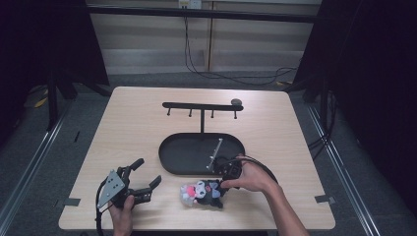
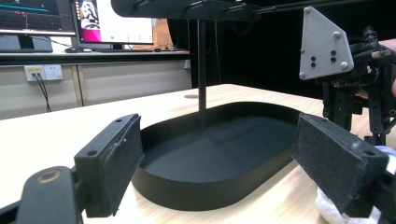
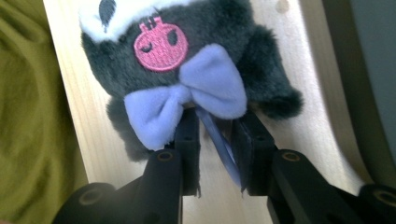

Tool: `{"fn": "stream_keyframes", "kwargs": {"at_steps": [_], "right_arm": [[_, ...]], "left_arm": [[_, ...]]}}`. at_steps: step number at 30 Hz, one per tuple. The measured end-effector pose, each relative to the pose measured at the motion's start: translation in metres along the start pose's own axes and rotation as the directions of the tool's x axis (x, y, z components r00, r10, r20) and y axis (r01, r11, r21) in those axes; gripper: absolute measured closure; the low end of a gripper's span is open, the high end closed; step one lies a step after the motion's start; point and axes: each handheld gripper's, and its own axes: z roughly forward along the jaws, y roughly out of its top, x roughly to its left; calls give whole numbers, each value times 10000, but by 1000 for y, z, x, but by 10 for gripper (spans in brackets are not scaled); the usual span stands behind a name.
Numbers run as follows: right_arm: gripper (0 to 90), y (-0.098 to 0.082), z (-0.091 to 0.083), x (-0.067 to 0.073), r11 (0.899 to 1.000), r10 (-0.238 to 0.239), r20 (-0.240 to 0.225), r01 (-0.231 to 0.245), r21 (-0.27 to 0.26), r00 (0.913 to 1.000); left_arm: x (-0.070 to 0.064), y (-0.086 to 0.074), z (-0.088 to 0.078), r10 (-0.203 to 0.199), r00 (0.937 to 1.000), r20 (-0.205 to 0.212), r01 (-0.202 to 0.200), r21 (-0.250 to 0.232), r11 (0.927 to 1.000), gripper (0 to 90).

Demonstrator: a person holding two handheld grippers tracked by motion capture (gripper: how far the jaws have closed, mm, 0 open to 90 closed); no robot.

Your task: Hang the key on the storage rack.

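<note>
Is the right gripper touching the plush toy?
Touching. In the right gripper view, the right gripper has its jaws beside a purple strap under the bow of the plush toy.

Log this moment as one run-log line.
right gripper: jaws narrowed around plush toy's blue strap, contact unclear | left gripper: open, idle near tray | hanger stand: empty

Table (image 1: 137, 123): rectangular, light wood-grain top, rounded corners. Standing on it at centre, a black oval tray (image 1: 169, 152) with a low wall; from its far side rises a thin post bearing a horizontal bar with small pegs. Lying on the tabletop just beside the tray's near edge, a dark grey plush toy (image 1: 204, 192) with a lilac bow and pink skull emblem.
</note>
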Motion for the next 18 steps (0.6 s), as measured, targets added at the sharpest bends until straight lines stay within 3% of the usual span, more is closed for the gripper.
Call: {"fn": "stream_keyframes", "kwargs": {"at_steps": [10, 13, 14, 18], "right_arm": [[851, 6, 4, 1, 9998, -42, -192, 46, 210, 9998], [866, 7, 5, 1, 9986, -80, -340, 98, 522, 9994], [868, 10, 5, 4, 9961, -141, -98, 149, 875, 9999], [870, 15, 5, 6, 9917, -298, 101, 283, 1255, 9995]], "left_arm": [[0, 0, 0, -6, 10000, -2, 6, -3, 10000, 156], [0, 0, 0, 8, 10000, 2, -8, -3, 10000, 156], [0, 0, 0, -5, 10000, 0, 5, -3, 10000, 156], [0, 0, 0, 22, 10000, 3, -22, -9, 10000, 156]]}}
